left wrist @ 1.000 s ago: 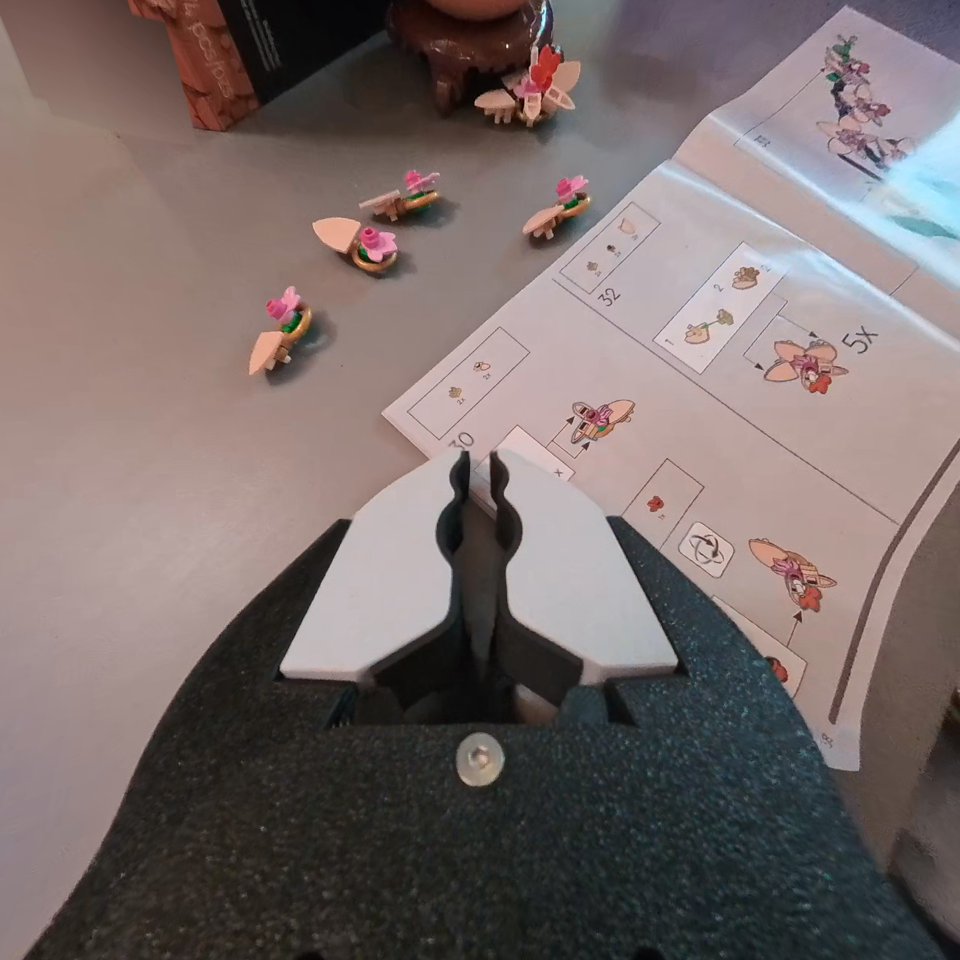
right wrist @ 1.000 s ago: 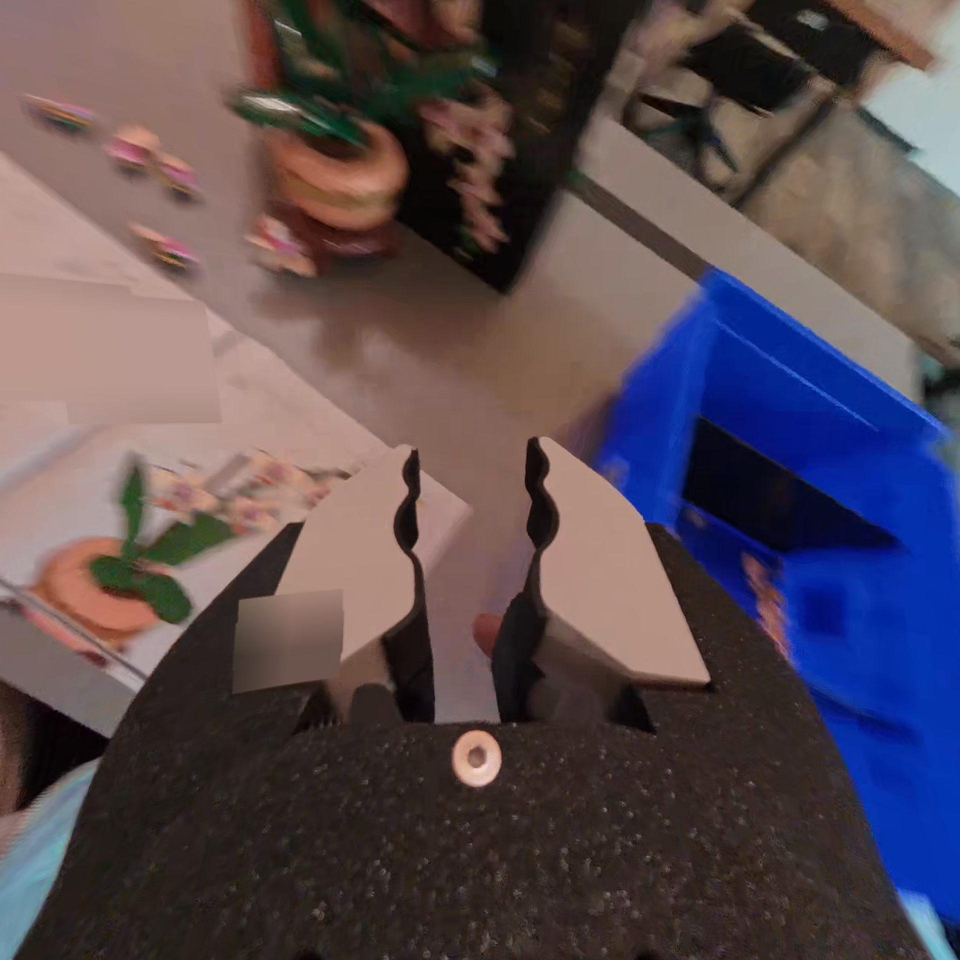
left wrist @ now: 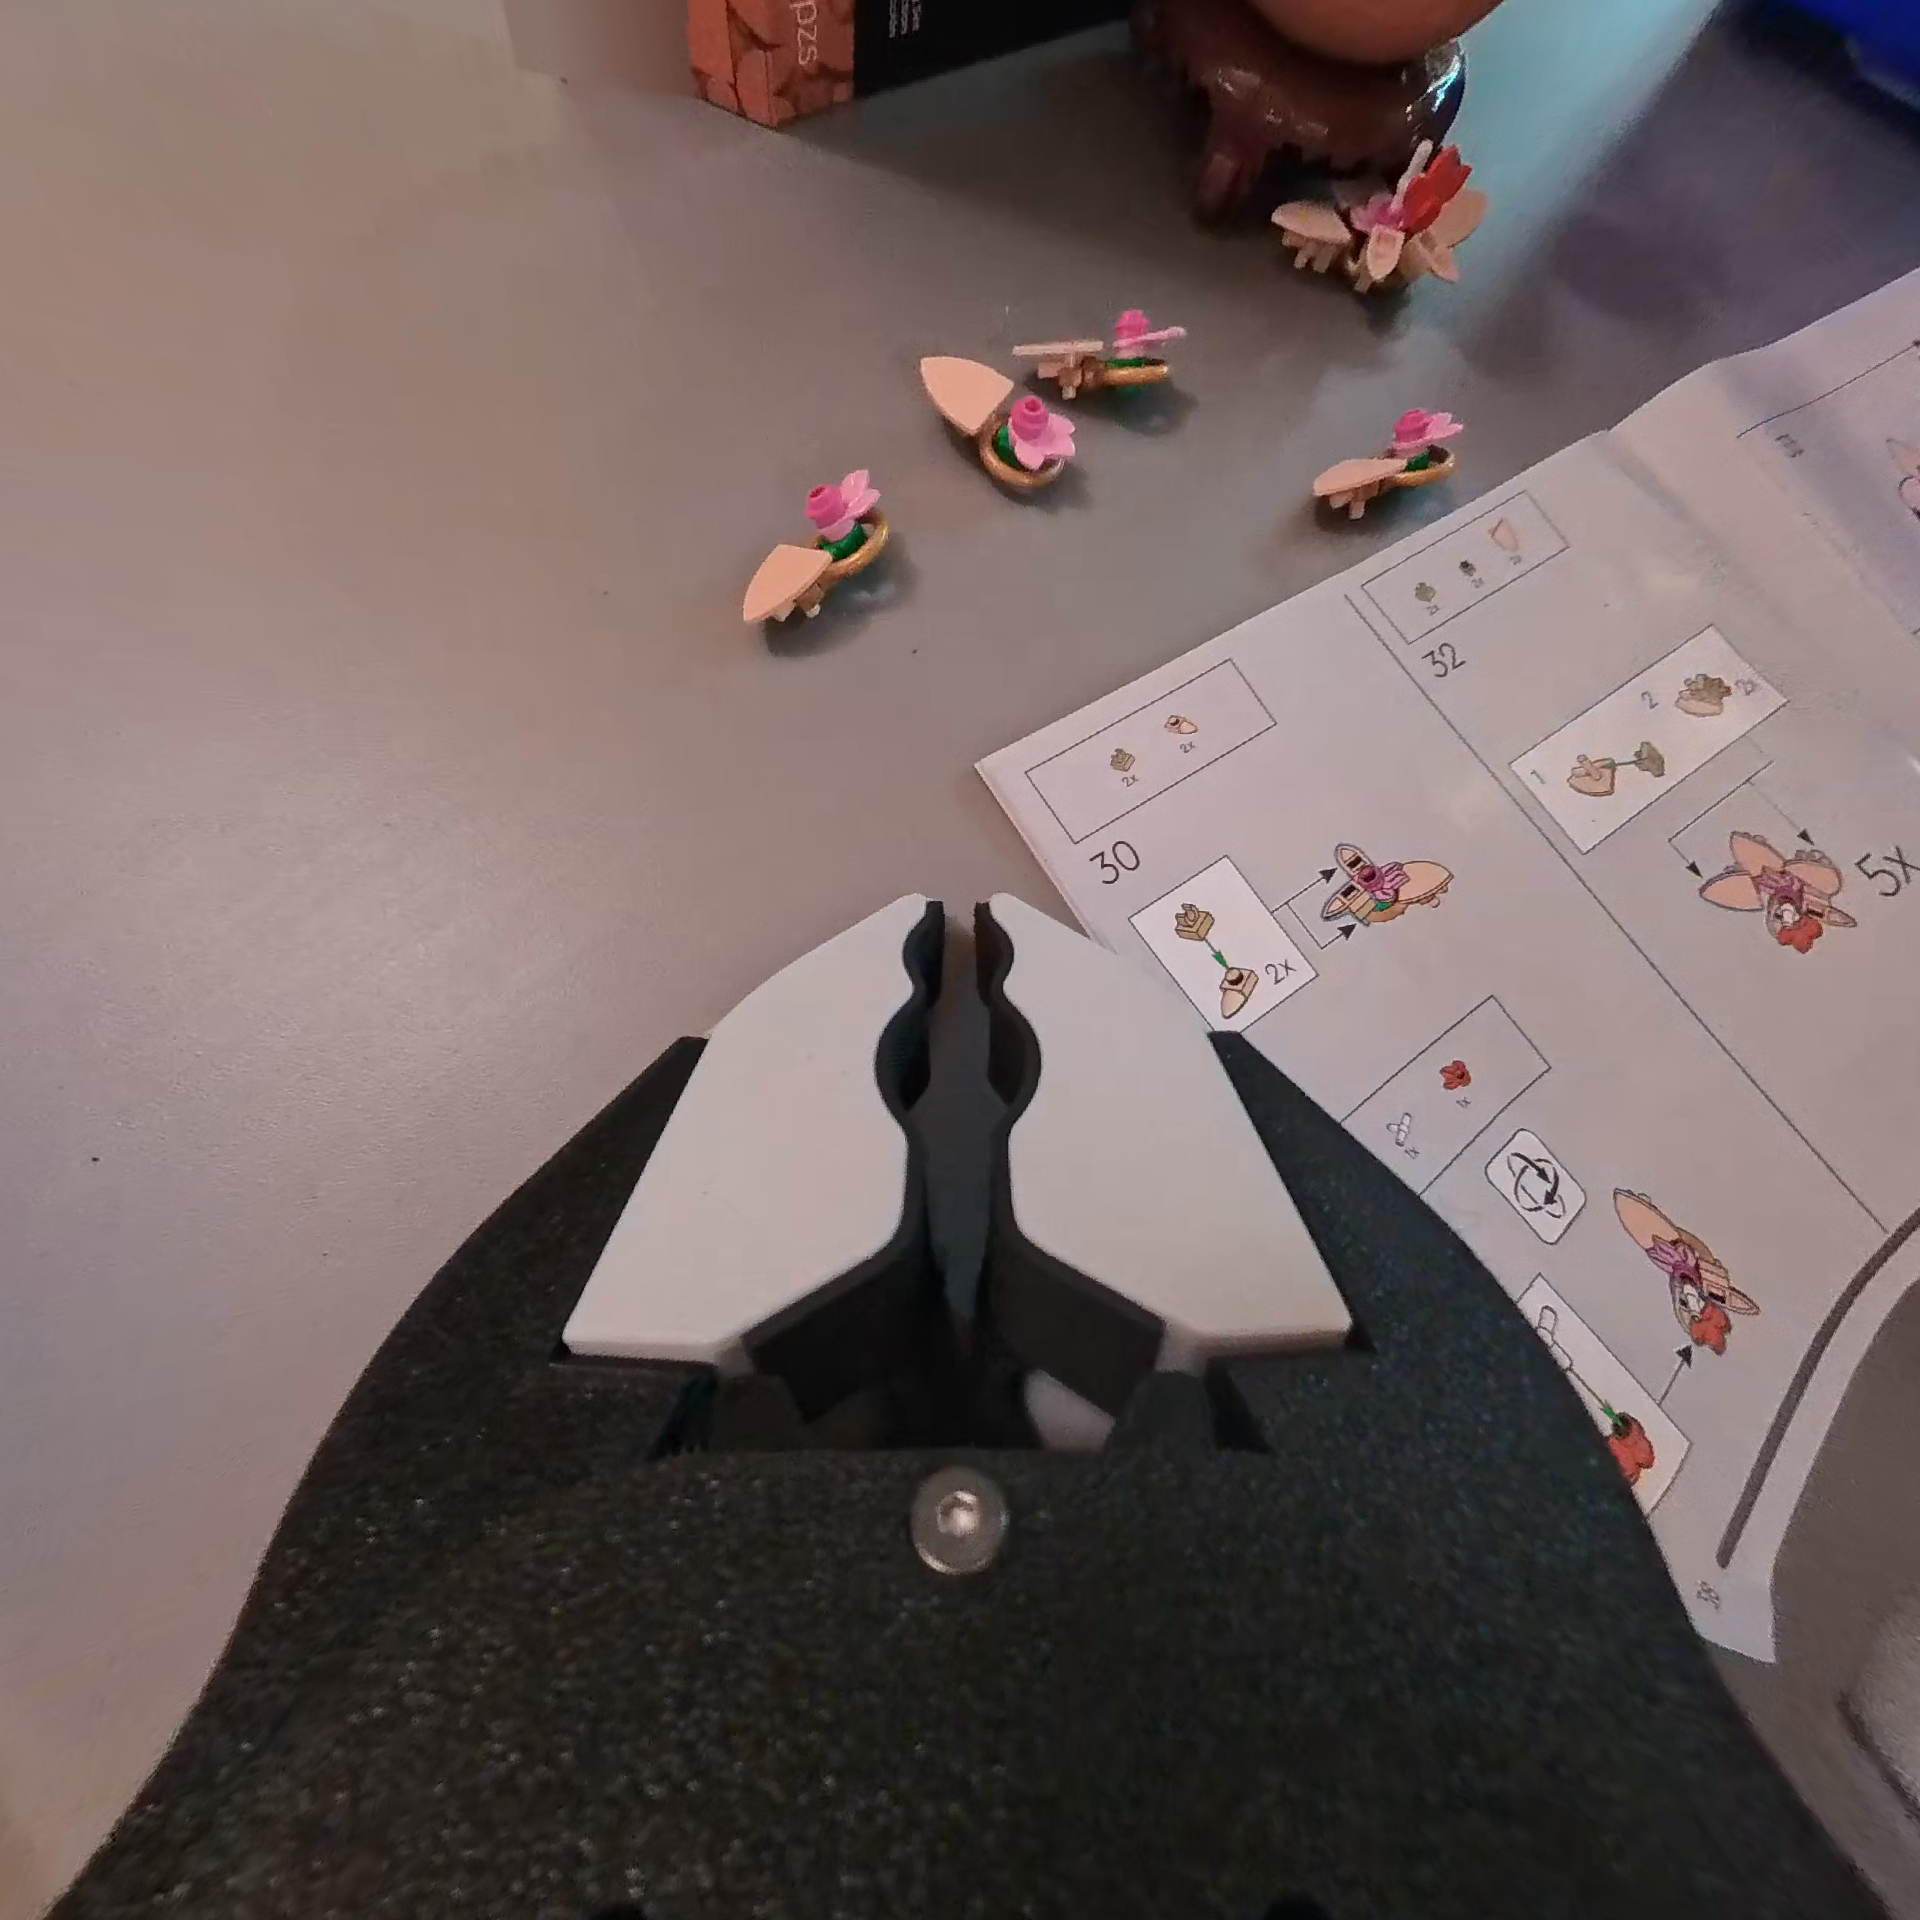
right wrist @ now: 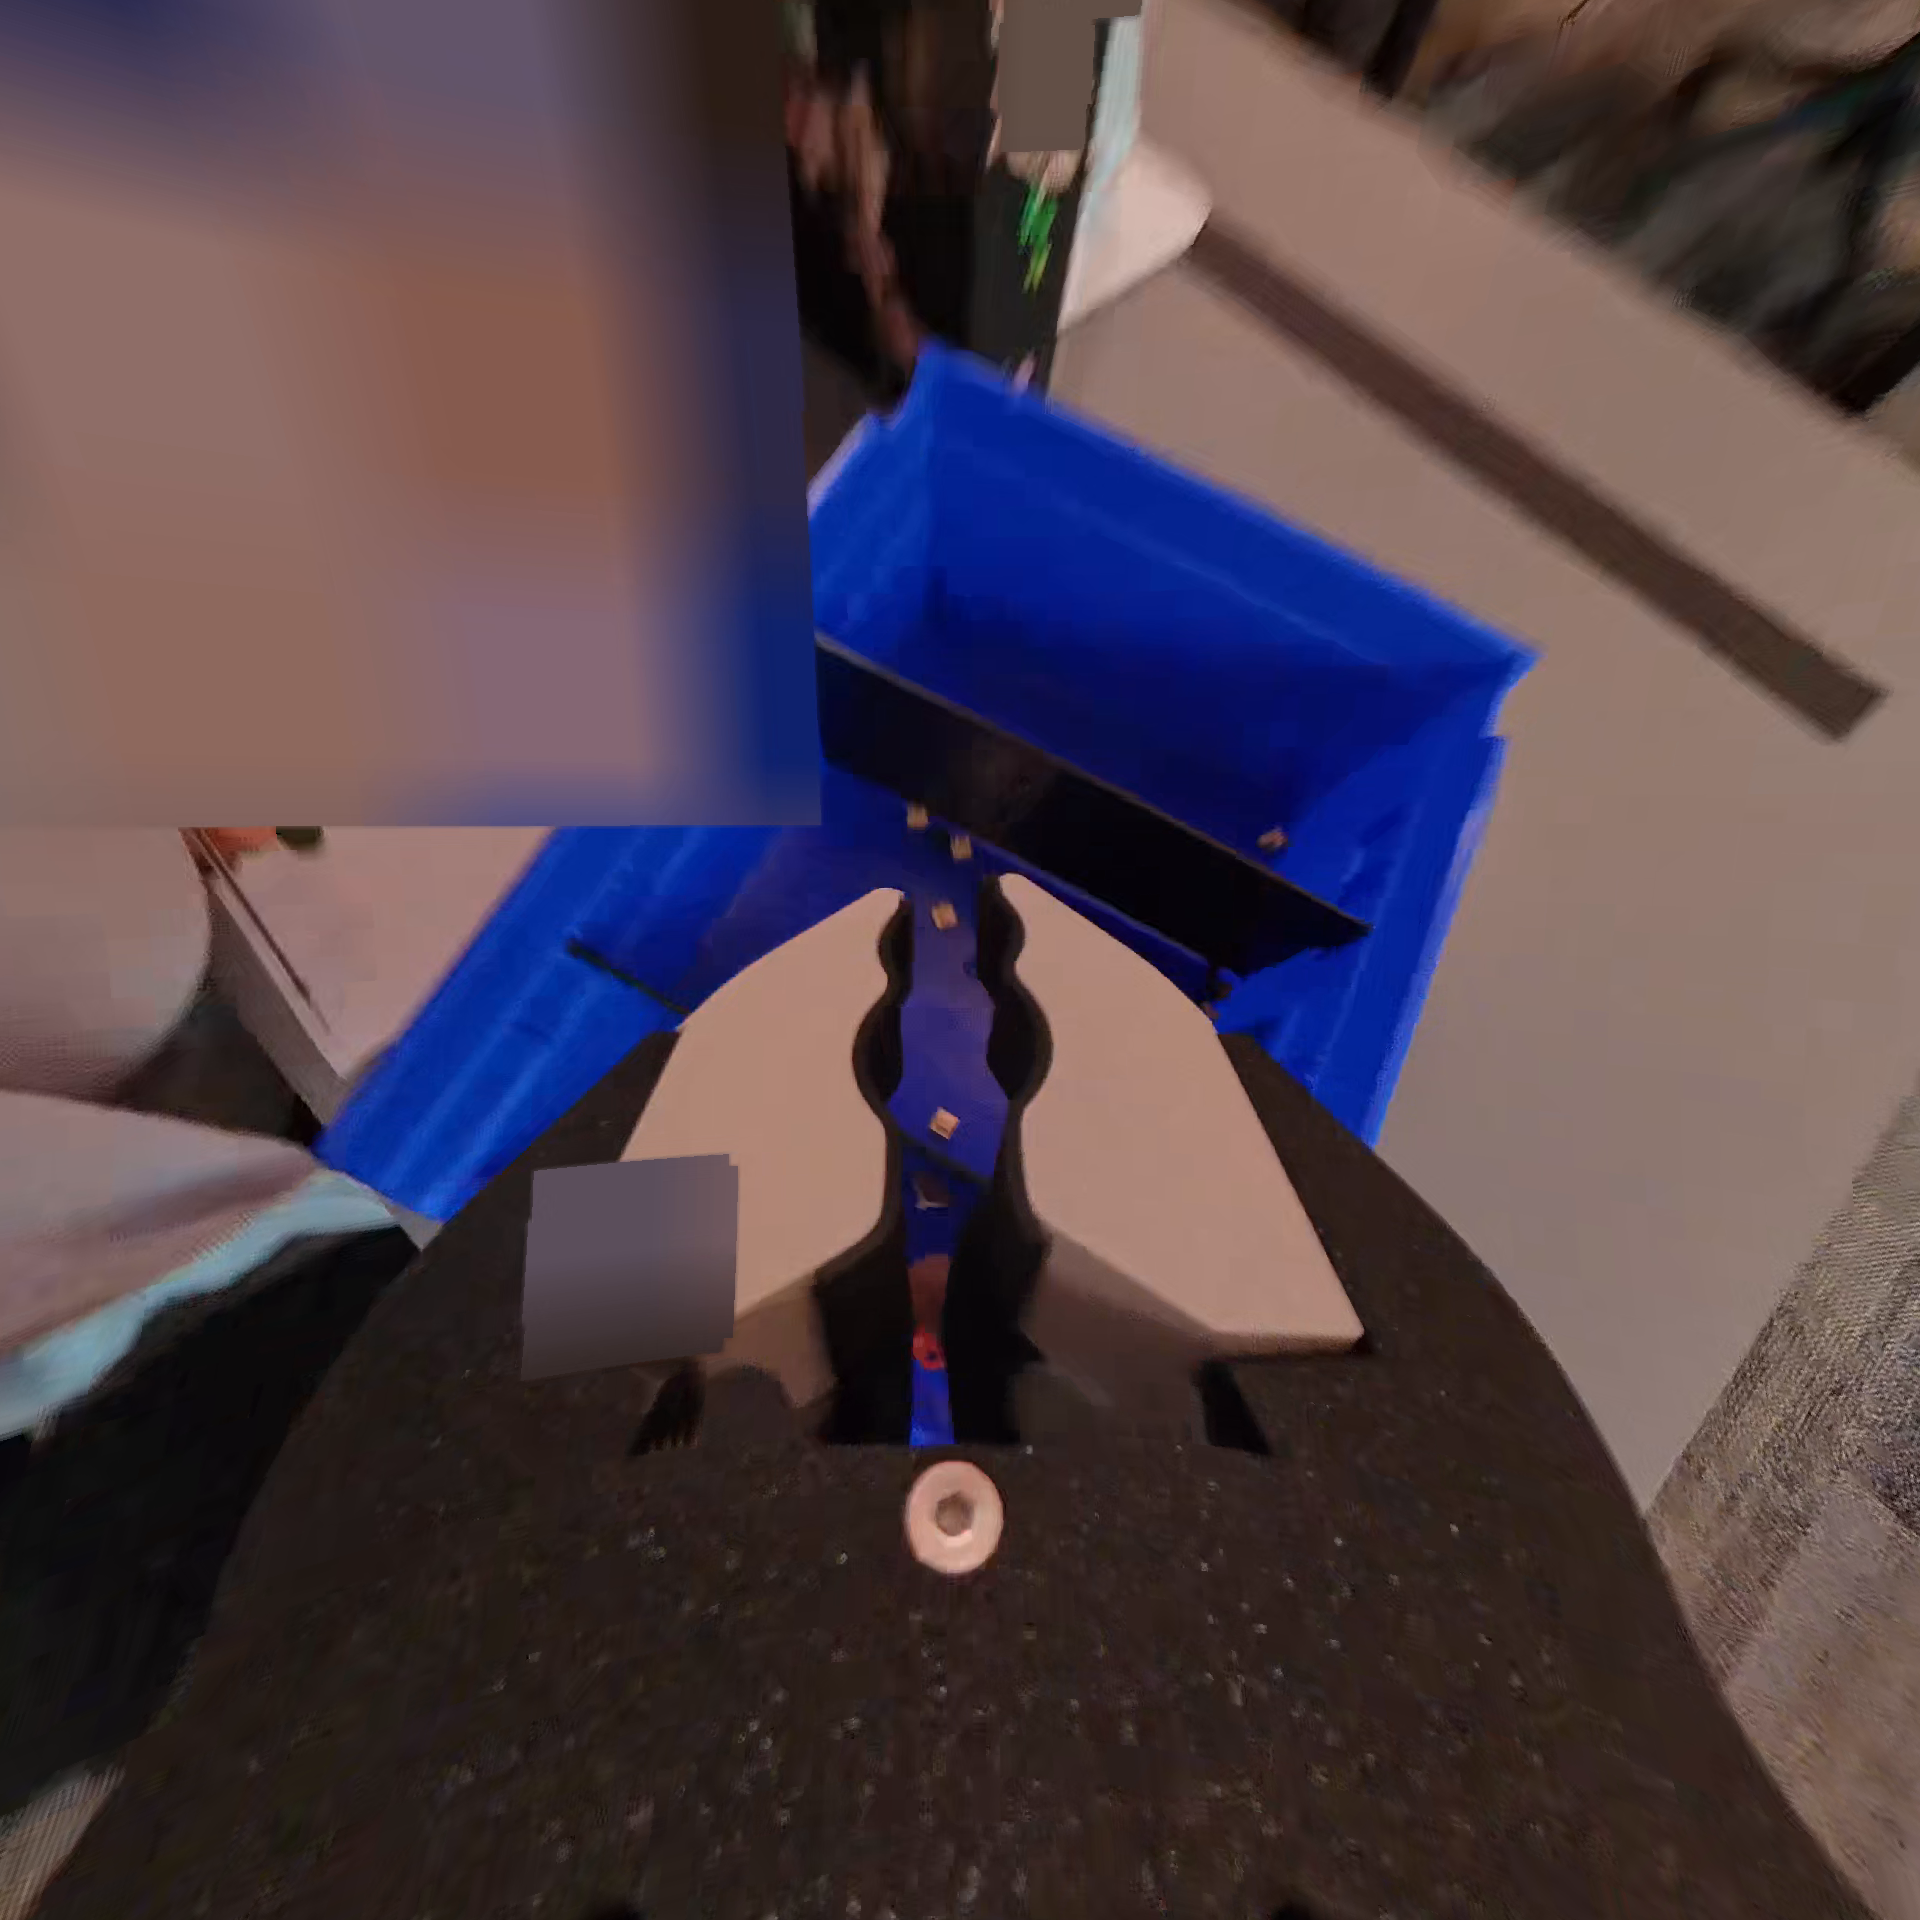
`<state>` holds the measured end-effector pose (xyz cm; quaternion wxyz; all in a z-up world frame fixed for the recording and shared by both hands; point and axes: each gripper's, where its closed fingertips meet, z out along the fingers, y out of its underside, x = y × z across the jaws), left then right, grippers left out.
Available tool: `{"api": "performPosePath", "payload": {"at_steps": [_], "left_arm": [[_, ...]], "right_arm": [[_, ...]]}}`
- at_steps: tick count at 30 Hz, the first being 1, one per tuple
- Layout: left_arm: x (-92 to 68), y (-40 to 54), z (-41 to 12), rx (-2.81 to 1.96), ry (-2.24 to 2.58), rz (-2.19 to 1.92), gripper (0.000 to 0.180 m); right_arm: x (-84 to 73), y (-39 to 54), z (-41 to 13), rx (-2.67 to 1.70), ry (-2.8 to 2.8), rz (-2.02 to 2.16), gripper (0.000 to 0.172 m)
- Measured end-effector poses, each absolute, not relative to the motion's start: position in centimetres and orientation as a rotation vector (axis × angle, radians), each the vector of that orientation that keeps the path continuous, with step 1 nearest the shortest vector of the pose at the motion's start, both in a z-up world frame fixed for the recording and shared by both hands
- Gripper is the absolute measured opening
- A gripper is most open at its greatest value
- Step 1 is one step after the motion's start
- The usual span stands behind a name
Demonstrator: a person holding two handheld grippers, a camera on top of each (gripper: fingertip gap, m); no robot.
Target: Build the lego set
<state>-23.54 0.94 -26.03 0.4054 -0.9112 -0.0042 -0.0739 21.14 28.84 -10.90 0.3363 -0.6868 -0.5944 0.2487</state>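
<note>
Jaws of the left gripper [left wrist: 958,914] hang nearly clenched and bare over the bench [left wrist: 364,727], booklet [left wrist: 1507,935] at three o'clock, flower pieces [left wrist: 816,551] at twelve, while the right gripper [right wrist: 948,894], narrowly parted, grasps nothing above a blue bin [right wrist: 1143,540].

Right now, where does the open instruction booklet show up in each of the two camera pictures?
Left wrist view: instruction booklet fills the right side, flat on the grey table.
Right wrist view: not clearly in it; blur patches cover the left.
Shared landmark: the grey table.
</note>
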Motion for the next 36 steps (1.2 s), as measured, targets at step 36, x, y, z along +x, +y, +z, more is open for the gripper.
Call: {"api": "performPosePath", "payload": {"at_steps": [36], "left_arm": [[-23.5, 0.9, -25.9, -2.290, -0.056, -0.293, 0.007]], "right_arm": [[4.4, 14.2, -16.1, -1.711, -2.038, 0.557, 0.006]]}}
